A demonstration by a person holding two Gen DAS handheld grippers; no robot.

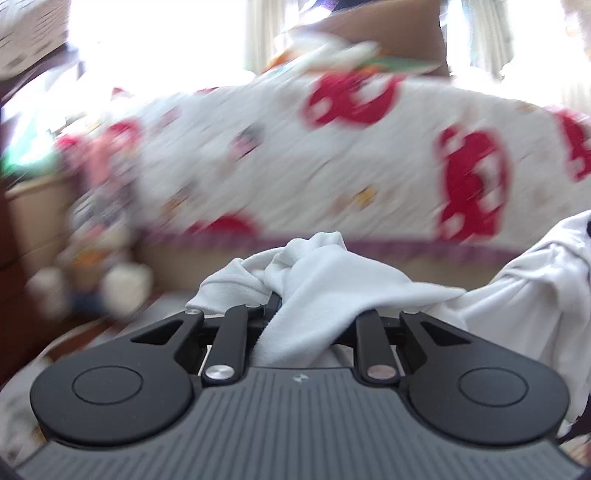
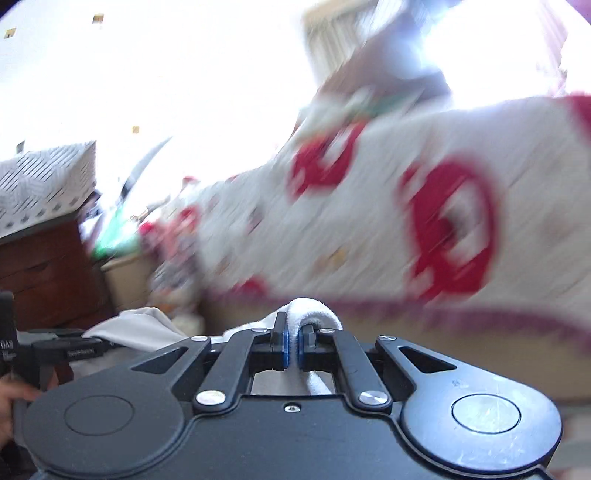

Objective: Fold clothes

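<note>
A white garment (image 1: 325,273) is bunched between the fingers of my left gripper (image 1: 295,308), which is shut on it. The cloth hides the right finger and trails off to the right (image 1: 535,295). In the right wrist view my right gripper (image 2: 294,334) is shut on a rolled edge of the same white garment (image 2: 312,310), pinched between its blue pads (image 2: 283,341). The garment (image 2: 136,328) stretches left toward the other gripper's black body (image 2: 40,350), which a hand (image 2: 11,400) holds. Both views are motion-blurred.
A bed with a white cover printed with red shapes (image 1: 332,166) fills the background, seen too in the right wrist view (image 2: 443,229). A dark wooden dresser (image 2: 44,273) stands at the left under a patterned box (image 2: 40,181). Bright windows with curtains (image 1: 258,33) lie behind.
</note>
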